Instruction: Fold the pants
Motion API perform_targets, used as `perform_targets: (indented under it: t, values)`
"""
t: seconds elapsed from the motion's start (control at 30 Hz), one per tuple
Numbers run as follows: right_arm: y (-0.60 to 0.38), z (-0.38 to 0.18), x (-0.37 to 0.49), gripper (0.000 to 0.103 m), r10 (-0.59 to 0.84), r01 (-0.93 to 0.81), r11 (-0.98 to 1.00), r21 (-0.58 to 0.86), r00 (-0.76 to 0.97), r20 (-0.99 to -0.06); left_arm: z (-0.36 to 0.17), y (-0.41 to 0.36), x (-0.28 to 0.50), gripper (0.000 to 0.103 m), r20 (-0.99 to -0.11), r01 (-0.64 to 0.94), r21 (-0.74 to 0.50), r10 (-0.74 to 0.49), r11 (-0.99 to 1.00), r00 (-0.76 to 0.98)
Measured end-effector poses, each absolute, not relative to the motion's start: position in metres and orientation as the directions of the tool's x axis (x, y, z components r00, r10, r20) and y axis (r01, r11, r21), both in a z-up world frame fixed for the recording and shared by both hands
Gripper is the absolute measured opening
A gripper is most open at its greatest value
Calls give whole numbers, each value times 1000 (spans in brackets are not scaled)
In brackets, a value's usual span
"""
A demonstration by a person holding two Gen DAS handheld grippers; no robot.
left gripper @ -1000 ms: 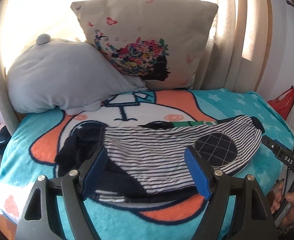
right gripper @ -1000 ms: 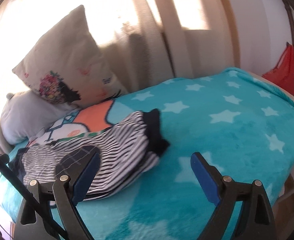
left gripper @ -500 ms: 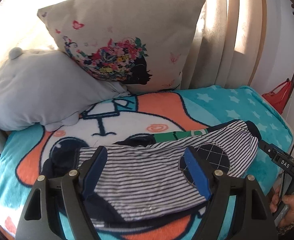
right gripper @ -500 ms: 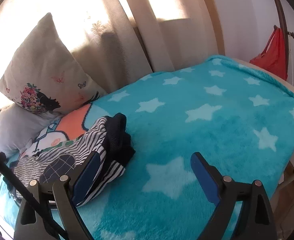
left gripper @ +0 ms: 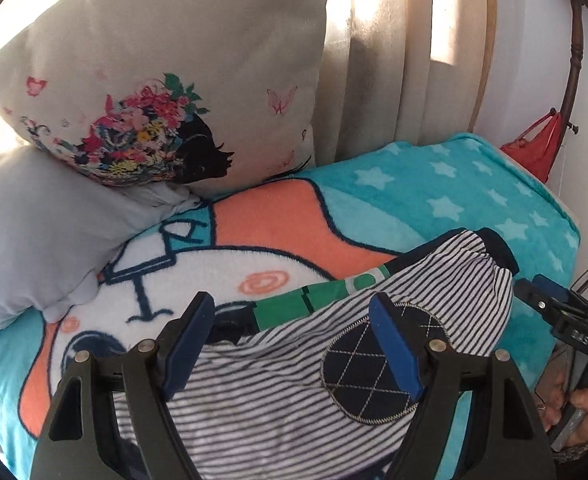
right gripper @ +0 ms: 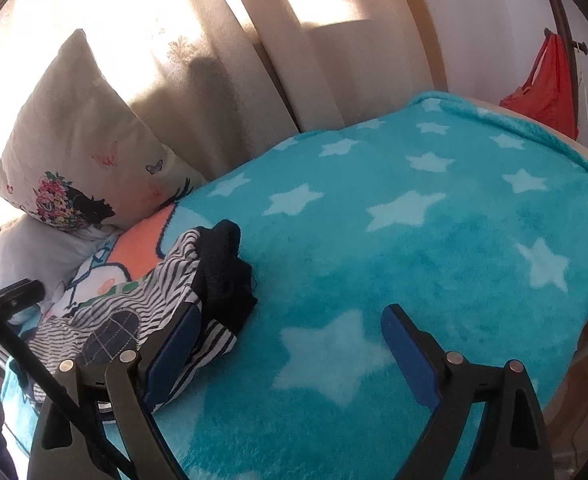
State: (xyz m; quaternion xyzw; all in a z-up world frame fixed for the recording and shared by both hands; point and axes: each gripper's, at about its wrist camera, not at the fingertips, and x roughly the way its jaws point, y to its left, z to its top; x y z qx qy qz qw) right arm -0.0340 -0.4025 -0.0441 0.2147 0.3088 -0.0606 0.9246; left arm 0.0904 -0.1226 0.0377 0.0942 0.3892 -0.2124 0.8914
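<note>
The left gripper [left gripper: 292,344] hovers over the folded striped pants [left gripper: 294,376], jaws spread wide, gripping nothing. The right gripper [right gripper: 290,356] is likewise spread wide and empty, the pants [right gripper: 166,300] just left of it on the blanket [right gripper: 414,248].

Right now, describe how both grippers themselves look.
The left gripper and right gripper match: black plastic frames with triangular cutouts, silver rivets, and flat blue pads on the fingers. A black cable crosses the right view's lower left.
</note>
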Motion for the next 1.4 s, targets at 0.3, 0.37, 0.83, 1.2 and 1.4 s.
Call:
perform_targets:
  t: [0.3,0.37,0.83,1.2,1.4]
  values:
    - [-386,-37,-32,95,80,163,921,355,812,-579,19,-152,119,79,-794,528,-138,-412,838,446]
    - [-383,-36,-29,95,86,155,921,357,814,-575,20,-161,119,79,-795,538,-145,-421,831,437]
    - [-372,-51,-12,96,173,113,908,403,775,-607,0,-258,155,79,-806,659,-314,-559,684,195]
    - [-367,-49,1,97,207,87,900,427,776,-595,-31,-316,162,81,-841,745,-349,-541,568,19]
    - [-364,-47,8,52,218,71,898,435,787,-578,-29,-322,143,23,-868,802,-269,-496,533,39]
